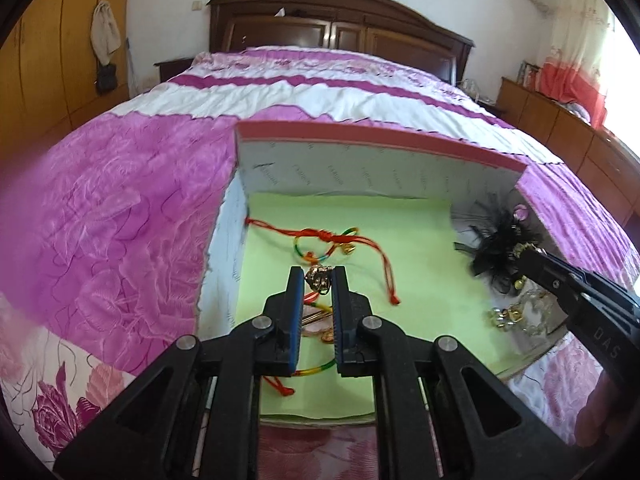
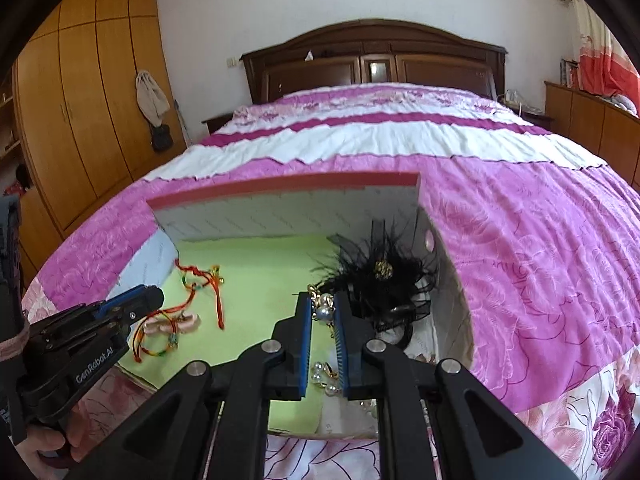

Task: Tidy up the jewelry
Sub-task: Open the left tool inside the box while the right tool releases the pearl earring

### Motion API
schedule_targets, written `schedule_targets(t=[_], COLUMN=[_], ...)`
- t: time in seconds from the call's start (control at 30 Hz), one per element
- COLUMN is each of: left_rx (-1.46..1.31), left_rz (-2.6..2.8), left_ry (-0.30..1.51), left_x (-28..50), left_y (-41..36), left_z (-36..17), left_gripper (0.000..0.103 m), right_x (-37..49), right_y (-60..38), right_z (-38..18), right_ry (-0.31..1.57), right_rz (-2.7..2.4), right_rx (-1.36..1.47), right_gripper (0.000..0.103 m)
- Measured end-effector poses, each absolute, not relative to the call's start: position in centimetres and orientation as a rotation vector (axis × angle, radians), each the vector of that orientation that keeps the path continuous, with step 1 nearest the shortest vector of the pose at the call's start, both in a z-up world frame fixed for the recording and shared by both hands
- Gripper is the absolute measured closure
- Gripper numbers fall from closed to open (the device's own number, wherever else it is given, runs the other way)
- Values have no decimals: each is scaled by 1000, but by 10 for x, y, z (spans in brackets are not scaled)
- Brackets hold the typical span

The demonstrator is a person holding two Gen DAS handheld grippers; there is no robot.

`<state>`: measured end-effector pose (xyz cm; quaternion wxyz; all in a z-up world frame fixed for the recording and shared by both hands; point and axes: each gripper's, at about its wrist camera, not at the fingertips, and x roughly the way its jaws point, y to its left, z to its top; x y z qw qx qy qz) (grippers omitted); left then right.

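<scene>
A shallow box (image 1: 372,148) lined with green paper lies on the bed; it also shows in the right wrist view (image 2: 280,200). My left gripper (image 1: 317,276) is shut on a gold ornament (image 1: 318,278) over red and rainbow cord bracelets (image 1: 320,240). My right gripper (image 2: 323,300) is shut on a pearl and gold earring (image 2: 323,310), beside a black feather hairpiece (image 2: 380,276). More pearl pieces (image 2: 324,376) lie under its jaws. The right gripper (image 1: 524,252) shows in the left view at the feather piece (image 1: 500,248). The left gripper (image 2: 154,298) shows in the right view.
The box sits on a pink and white floral bedspread (image 1: 120,220). A dark wooden headboard (image 2: 372,52) is at the far end. Wooden wardrobes (image 2: 80,100) stand at the left, a low cabinet (image 1: 560,120) at the right. Pink hair clips (image 2: 168,326) lie in the box.
</scene>
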<state>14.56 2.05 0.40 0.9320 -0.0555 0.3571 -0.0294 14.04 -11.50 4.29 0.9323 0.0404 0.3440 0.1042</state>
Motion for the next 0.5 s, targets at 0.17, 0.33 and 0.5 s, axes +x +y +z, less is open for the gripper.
schedule_targets(t=[0.17, 0.33, 0.5], left_rx=[-129, -123, -123], left_rz=[-64, -89, -110], left_ry=[761, 812, 808], left_x=[147, 149, 144], left_y=[21, 16, 11], left_z=[2, 0, 6], left_gripper=[97, 93, 81], right_x=[144, 145, 137], right_y=[-116, -119, -122], right_z=[38, 36, 43], right_ry=[743, 775, 757], right_rz=[220, 220, 229], right_rx=[100, 132, 160], right_gripper=[90, 78, 67])
